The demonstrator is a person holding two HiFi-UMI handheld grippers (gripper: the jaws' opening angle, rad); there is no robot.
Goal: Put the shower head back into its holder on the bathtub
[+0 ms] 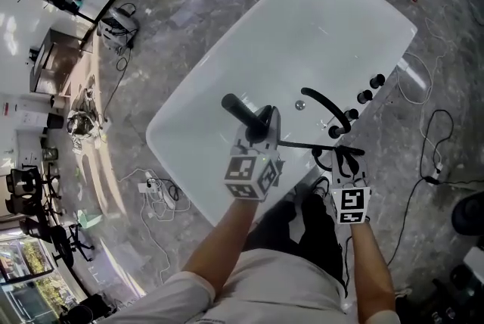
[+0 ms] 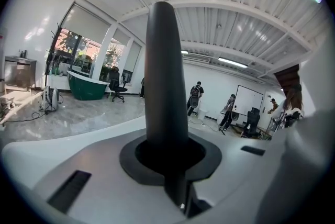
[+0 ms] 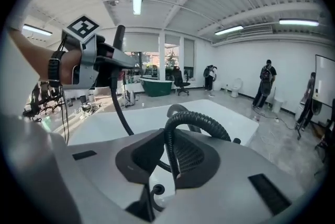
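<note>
Here, shower head [image 1: 243, 116] over white bathtub [image 1: 302, 27]

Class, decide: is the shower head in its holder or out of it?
Out: the left tongs hold the shower head up above the bathtub.

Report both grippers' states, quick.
Left gripper: closed on the black shower head.
Right gripper: closed on the ribbed hose.

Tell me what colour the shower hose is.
Black, with a ribbed surface; the hose shows best in the right gripper view.
</note>
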